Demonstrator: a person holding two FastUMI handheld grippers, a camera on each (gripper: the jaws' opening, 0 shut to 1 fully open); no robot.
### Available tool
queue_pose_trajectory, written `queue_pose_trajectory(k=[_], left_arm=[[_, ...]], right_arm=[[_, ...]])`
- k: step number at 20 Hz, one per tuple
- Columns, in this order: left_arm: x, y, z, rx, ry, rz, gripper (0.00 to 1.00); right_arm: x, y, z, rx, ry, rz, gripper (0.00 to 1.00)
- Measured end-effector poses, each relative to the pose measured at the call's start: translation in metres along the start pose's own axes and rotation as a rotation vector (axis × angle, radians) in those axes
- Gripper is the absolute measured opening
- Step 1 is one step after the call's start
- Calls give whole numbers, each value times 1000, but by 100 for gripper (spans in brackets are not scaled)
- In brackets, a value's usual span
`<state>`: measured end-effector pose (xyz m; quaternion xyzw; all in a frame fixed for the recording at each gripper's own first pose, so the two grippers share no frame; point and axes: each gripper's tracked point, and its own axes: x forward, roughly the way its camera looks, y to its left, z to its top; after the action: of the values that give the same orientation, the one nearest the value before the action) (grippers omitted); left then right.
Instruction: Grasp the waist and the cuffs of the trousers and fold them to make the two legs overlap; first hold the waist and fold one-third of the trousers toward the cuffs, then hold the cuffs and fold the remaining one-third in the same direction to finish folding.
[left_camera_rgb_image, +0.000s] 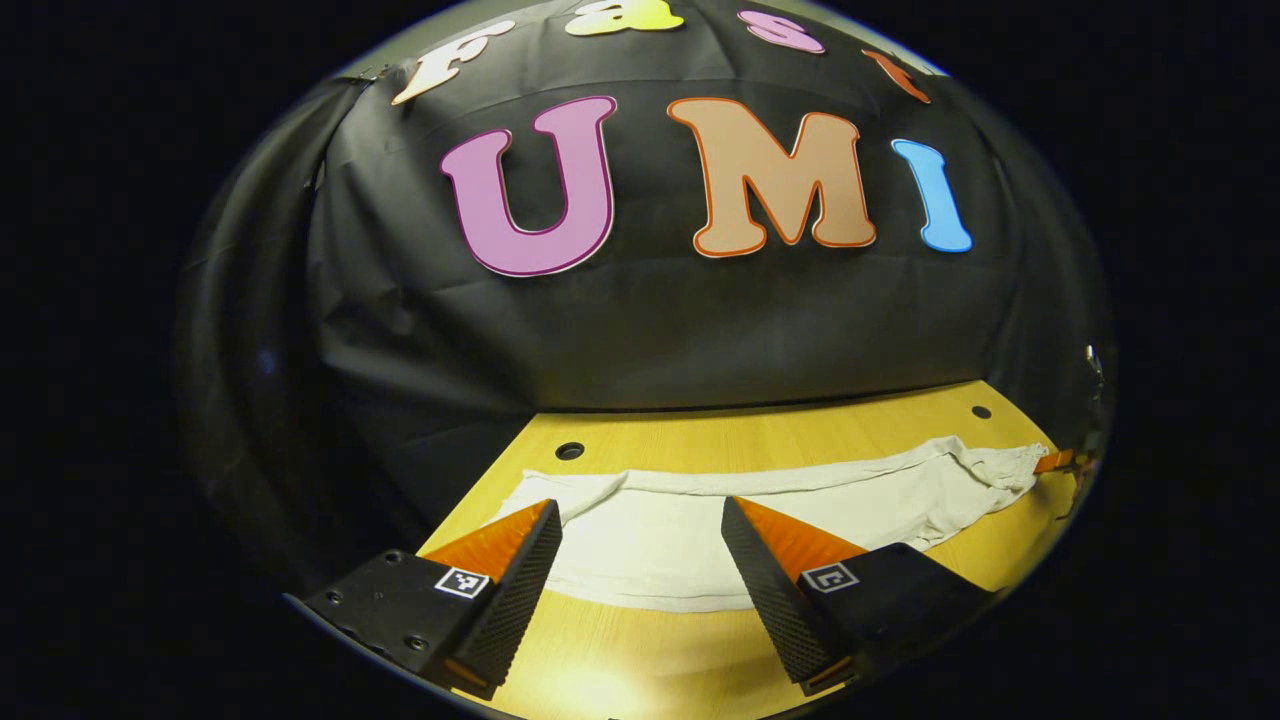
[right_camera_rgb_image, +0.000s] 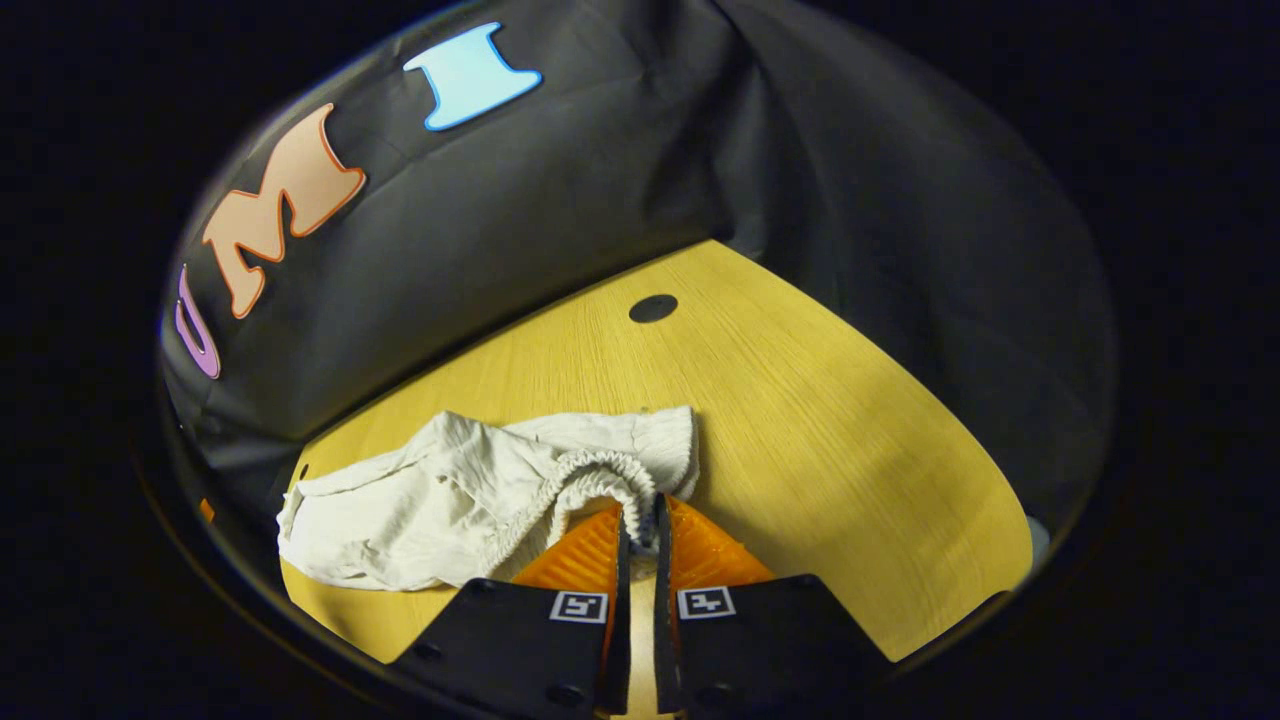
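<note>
White trousers (left_camera_rgb_image: 760, 500) lie stretched across the wooden table (left_camera_rgb_image: 620, 650), running from the near left to the far right. My left gripper (left_camera_rgb_image: 640, 520) hovers open over their left end, its fingers wide apart with cloth between and below them. In the right gripper view the trousers (right_camera_rgb_image: 420, 500) are bunched, with the elastic waist (right_camera_rgb_image: 600, 475) curling up in front. My right gripper (right_camera_rgb_image: 640, 515) is shut on that elastic waistband, pinching its edge. The other gripper (left_camera_rgb_image: 1065, 462) appears small at the far right end of the cloth in the left gripper view.
The yellow wooden table (right_camera_rgb_image: 850, 430) has round holes in it, one (left_camera_rgb_image: 569, 451) near the trousers' left end, one (left_camera_rgb_image: 981, 412) at the far right, and one (right_camera_rgb_image: 653, 308) beyond the waist. Black cloth walls close in behind the table.
</note>
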<state>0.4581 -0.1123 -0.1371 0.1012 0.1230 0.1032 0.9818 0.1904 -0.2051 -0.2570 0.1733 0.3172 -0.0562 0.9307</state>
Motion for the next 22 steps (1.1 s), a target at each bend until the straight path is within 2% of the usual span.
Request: queue_pose_trajectory(k=[2, 6, 11, 17, 22], left_arm=[[1, 2, -2, -13, 2, -17, 97], [6, 12, -4, -36, -11, -67, 97], [18, 39, -12, -32, -8, -131, 96], [35, 88, -20, -55, -12, -164, 97], [50, 128, -42, -85, 18, -160, 97]], right_arm=[[-5, 7, 9, -13, -35, -13, 7], [-29, 46, 28, -68, -97, 6, 7], [-67, 134, 44, -108, -197, 33, 7], [-95, 275, 39, -162, -283, 130, 7], [-95, 402, -18, -232, -253, 283, 7]])
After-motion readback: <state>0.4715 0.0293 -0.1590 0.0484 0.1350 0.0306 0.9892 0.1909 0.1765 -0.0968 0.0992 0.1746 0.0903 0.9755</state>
